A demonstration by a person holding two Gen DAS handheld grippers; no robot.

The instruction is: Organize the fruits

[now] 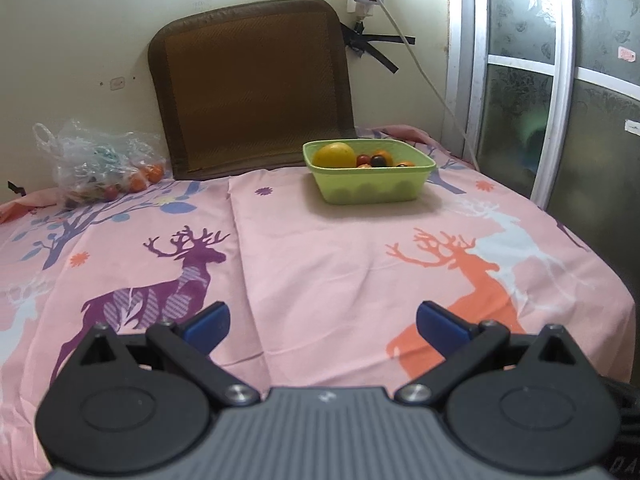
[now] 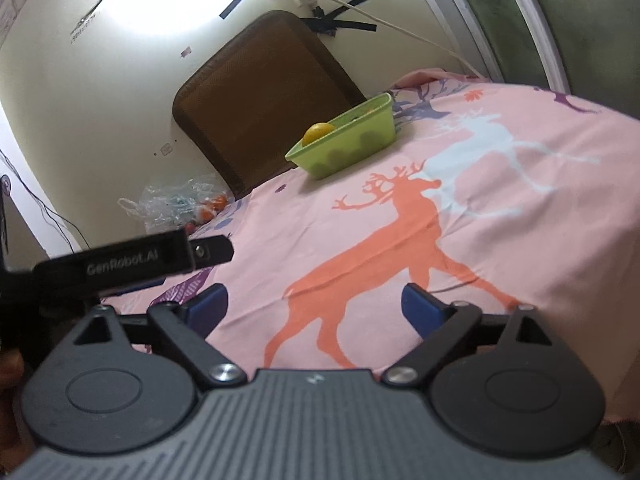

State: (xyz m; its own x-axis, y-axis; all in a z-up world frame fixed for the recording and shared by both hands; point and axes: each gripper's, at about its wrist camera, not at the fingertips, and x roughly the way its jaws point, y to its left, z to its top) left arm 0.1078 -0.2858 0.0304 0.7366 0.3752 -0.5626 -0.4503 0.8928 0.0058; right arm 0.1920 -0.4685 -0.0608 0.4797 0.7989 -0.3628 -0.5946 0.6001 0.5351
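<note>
Hovering short of the green basket point(image 1: 370, 192), left gripper point(image 1: 322, 326) and right gripper point(image 2: 314, 306) both held jaws wide open, empty; fruit point(image 1: 334, 155) sat inside the basket.

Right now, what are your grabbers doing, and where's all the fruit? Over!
Left gripper open, empty. Right gripper open, empty. Square green plastic basket holds yellow and small fruits; clear plastic bag holds more. Pink deer-print cloth between, nothing blocking.

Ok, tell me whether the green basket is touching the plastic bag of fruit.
Apart. The left wrist view shows the green basket right of the brown cushion and the plastic bag left, bedsheet between.
</note>
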